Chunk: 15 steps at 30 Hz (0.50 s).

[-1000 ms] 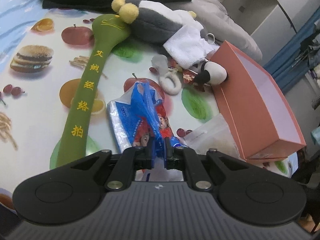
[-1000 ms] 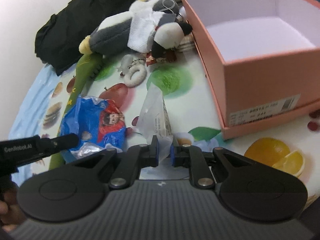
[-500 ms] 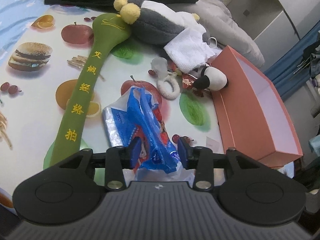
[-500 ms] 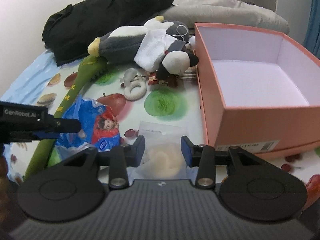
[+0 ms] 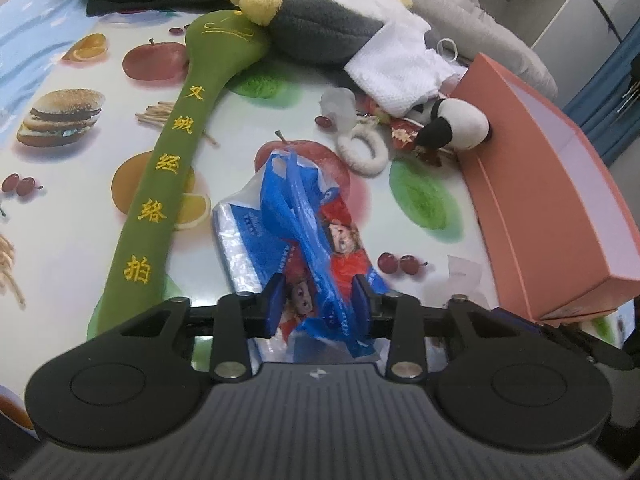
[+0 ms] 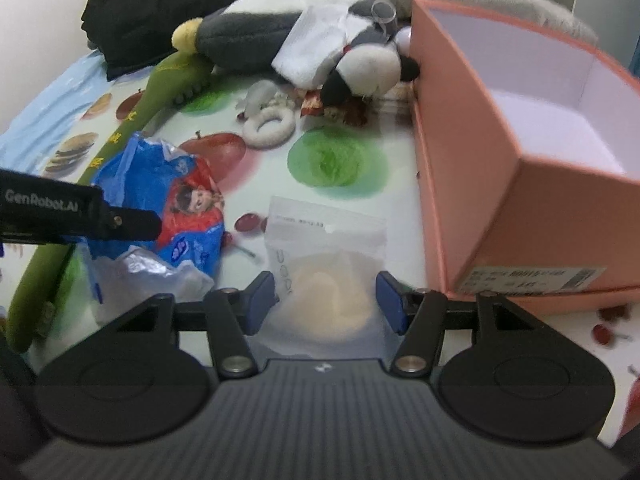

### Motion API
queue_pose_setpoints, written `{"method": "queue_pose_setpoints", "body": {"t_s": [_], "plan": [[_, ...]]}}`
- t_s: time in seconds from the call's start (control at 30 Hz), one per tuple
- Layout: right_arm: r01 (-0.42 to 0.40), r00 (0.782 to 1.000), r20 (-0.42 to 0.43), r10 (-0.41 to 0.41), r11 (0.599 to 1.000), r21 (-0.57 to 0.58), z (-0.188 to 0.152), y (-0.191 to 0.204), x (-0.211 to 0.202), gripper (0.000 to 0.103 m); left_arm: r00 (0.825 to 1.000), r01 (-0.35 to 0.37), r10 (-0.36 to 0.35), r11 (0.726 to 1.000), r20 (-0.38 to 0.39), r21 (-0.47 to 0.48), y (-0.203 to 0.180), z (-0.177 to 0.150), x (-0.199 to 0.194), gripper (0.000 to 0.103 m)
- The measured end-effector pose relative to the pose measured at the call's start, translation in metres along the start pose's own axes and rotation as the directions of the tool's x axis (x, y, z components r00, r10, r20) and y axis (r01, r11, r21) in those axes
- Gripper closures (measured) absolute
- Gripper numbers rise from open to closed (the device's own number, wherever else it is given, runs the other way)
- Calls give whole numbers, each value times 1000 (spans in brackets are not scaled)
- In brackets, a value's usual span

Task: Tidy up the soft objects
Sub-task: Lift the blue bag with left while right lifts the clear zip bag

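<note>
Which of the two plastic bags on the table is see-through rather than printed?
The clear zip bag between the right gripper jaws; the blue bag carries cartoon print.

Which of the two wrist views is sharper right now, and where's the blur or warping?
Left wrist view: crisp; the print on the blue plastic bag and the characters on the green plush bat are legible, though fisheye bends the orange box edge. Right wrist view: softer, smeared toward the right edge, with the box label unreadable; the clear pouch looks hazy.

Glossy crinkled plastic bag (image 5: 316, 236); fuzzy plush penguin (image 5: 340, 28); matt cardboard box (image 6: 520, 152).
</note>
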State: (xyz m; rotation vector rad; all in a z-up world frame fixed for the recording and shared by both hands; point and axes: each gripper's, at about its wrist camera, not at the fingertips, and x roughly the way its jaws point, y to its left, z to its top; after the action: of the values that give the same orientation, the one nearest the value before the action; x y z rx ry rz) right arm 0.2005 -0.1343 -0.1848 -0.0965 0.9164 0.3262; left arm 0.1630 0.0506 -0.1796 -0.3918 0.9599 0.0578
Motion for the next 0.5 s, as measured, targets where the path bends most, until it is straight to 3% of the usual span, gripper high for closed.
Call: {"method": "queue_pose_setpoints", "body": {"t_s": [0.2, 0.37, 0.5], "plan": [[-15, 1000, -12, 15, 1000, -17, -1, 1, 2, 54, 1000, -11, 11, 1000, 3, 12, 0, -5, -2, 90], [-38, 999, -4, 38, 999, 4, 0, -1, -5, 67, 1000, 0, 0, 1000, 24, 25, -3, -9, -10, 93], [-58, 998, 13, 58, 998, 13, 1, -2, -14, 69, 999, 4, -5, 1000, 40, 21, -7, -11, -21, 94]]}}
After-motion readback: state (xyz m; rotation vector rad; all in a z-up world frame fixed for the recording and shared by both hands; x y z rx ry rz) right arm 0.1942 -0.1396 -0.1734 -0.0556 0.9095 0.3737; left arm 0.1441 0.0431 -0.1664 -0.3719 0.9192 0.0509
